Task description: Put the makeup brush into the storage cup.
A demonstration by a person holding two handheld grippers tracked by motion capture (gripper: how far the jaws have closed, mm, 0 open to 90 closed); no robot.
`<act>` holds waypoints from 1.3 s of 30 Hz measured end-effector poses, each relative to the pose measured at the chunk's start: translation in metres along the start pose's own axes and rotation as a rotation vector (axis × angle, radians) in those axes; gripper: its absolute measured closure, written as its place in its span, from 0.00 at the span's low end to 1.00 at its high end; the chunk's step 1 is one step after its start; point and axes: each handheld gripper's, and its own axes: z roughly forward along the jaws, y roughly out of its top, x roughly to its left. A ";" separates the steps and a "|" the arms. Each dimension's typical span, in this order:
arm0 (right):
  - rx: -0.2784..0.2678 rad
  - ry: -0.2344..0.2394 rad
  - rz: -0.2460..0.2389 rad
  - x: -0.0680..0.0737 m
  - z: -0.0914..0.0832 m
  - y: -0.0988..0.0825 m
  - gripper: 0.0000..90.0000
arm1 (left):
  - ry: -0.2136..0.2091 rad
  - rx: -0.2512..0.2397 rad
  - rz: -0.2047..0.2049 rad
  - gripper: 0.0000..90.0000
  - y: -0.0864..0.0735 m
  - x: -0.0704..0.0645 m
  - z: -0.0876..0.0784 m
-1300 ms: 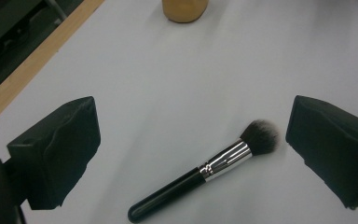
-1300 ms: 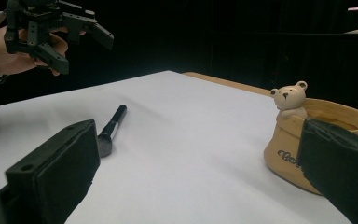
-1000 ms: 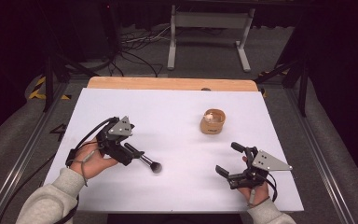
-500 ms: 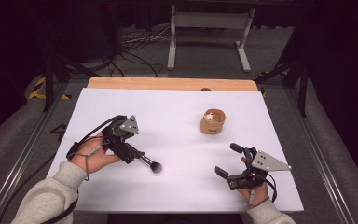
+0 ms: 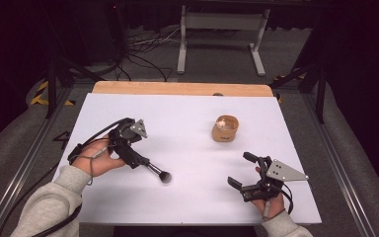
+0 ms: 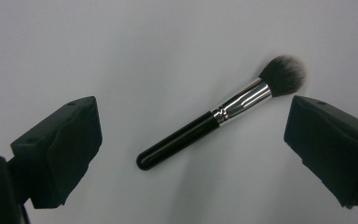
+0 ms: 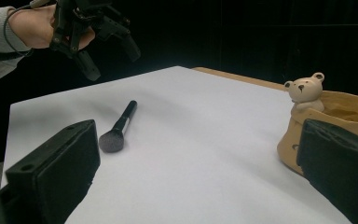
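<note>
A makeup brush [image 6: 219,114] lies flat on the white counter [image 5: 187,123], well apart from the tan bear pot [image 5: 225,128], which stands farther back and to the right. The brush's black handle points toward the left gripper [image 5: 137,159], and its dark bristle head points away from that gripper, toward the near edge of the counter.

The left gripper hovers just above the handle end of the brush. Its fingers [image 6: 58,151] are spread wide with nothing between them; in the left gripper view the brush lies in the gap between them, slanted, and touches neither one. The right gripper [image 5: 246,170] sits near the front right of the counter, on the near side of the pot and well apart from the brush. Its fingers [image 7: 51,175] are also spread apart and empty.

By my reading, the work has barely begun: the reach to the brush is made, but the grasp is not. The pot looks empty of any brush, though its inside is only partly visible. What likely remains is to lower the left gripper, close on the handle, lift the brush and carry it across to the pot.
</note>
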 end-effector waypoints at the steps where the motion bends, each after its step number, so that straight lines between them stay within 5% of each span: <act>1: 0.001 0.001 -0.001 0.000 0.000 0.000 0.00 | -0.002 0.008 0.004 0.06 0.001 0.000 0.001; 8: 0.000 0.003 0.002 0.000 0.000 0.000 0.00 | -0.007 0.049 0.045 0.09 0.007 -0.003 0.004; 13: 0.002 0.007 0.001 0.000 0.000 0.000 0.00 | -0.006 0.072 0.039 0.06 0.007 0.001 0.007; 19: 0.005 0.010 0.004 -0.001 0.000 -0.001 0.00 | -0.021 0.103 0.053 0.06 0.005 0.005 0.024; 28: 0.004 0.014 0.006 -0.001 -0.001 -0.001 0.00 | -0.068 0.059 0.080 0.07 0.003 0.005 0.032; 39: 0.011 0.027 0.014 -0.001 -0.001 -0.001 0.00 | -0.113 0.082 0.070 0.07 -0.004 0.007 0.049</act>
